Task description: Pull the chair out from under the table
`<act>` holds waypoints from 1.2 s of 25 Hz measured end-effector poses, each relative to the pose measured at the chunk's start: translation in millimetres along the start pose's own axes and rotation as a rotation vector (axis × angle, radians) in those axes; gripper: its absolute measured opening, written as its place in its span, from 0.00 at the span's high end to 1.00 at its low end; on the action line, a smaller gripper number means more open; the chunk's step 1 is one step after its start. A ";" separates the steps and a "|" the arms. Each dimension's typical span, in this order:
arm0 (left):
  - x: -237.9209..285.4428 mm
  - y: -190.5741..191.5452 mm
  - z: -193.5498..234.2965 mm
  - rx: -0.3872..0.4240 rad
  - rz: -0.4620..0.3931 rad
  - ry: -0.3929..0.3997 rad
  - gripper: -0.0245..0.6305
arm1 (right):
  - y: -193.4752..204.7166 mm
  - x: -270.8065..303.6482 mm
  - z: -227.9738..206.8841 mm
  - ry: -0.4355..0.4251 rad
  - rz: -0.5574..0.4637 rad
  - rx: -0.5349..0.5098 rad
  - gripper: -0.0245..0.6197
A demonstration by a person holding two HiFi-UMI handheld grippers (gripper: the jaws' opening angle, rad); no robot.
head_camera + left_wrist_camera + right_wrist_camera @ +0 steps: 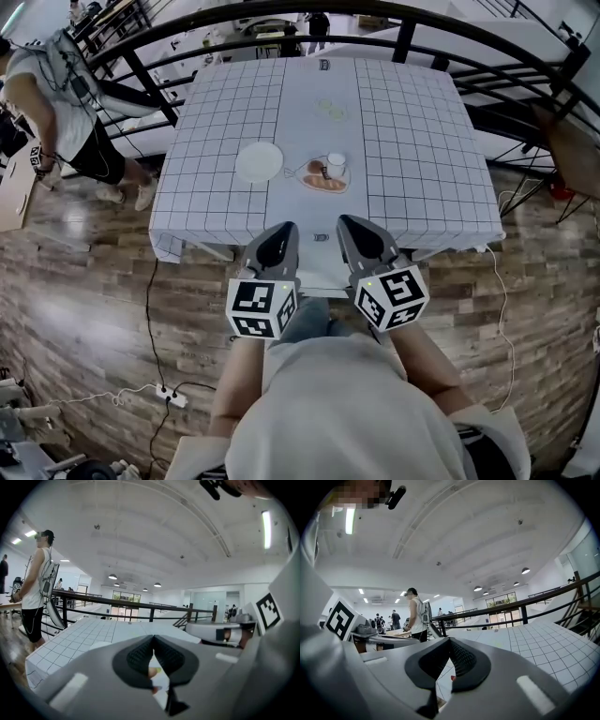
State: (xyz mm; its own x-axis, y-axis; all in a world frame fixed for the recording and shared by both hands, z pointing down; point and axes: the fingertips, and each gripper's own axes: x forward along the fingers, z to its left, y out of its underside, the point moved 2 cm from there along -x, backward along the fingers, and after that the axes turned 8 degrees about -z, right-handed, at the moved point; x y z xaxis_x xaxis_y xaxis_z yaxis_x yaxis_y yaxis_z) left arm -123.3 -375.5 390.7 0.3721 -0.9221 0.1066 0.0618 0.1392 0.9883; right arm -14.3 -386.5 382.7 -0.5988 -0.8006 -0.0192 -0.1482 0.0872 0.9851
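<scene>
In the head view, the left gripper [279,236] and the right gripper [352,230] sit side by side at the near edge of the desk [412,141], both pointing toward it. I can't make out the chair for certain. It must be tucked under that edge, and a pale strip [323,279] between the two grippers may be its back. My first worry is the checked cloth [216,220] hanging over the edge: if I reach for the chair and catch the hem instead, a pull would drag the white plate [259,161], the food plate [323,180] and the cup [336,165] toward me. A cable [150,319] also runs across the wooden floor beside the desk to a power strip [171,397], and a chair leg swung out to that side could snag it. In the left gripper view the dark pads are pressed together with nothing between them, and they look out over the desk top, not under it. As they stand they can't take hold of anything, and aiming this high I would judge a miss likely. The right gripper view shows the same thing: jaws together and empty, with cloth squares beyond. If only one side gets a grip, I expect the chair to twist and knock the desk frame.
</scene>
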 end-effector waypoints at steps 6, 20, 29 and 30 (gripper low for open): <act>5.2 0.0 -2.2 -0.002 -0.005 0.010 0.95 | 3.4 0.6 -2.8 0.009 0.004 -0.004 0.97; 4.8 7.7 8.5 -0.015 -0.001 -0.010 0.95 | 17.2 2.6 -3.7 0.010 0.039 -0.022 0.97; 1.1 17.3 7.3 -0.019 0.017 0.004 0.95 | 23.6 -0.2 -0.7 0.002 0.060 -0.022 0.97; 0.5 18.5 6.0 -0.018 0.020 0.011 0.95 | 24.2 -1.2 -0.6 0.001 0.063 -0.023 0.97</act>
State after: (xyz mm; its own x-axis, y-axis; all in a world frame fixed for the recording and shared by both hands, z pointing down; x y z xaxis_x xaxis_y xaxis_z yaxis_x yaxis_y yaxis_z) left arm -127.5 -375.6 409.7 0.3837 -0.9149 0.1254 0.0709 0.1646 0.9838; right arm -16.8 -383.8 406.6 -0.6058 -0.7944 0.0435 -0.0917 0.1240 0.9880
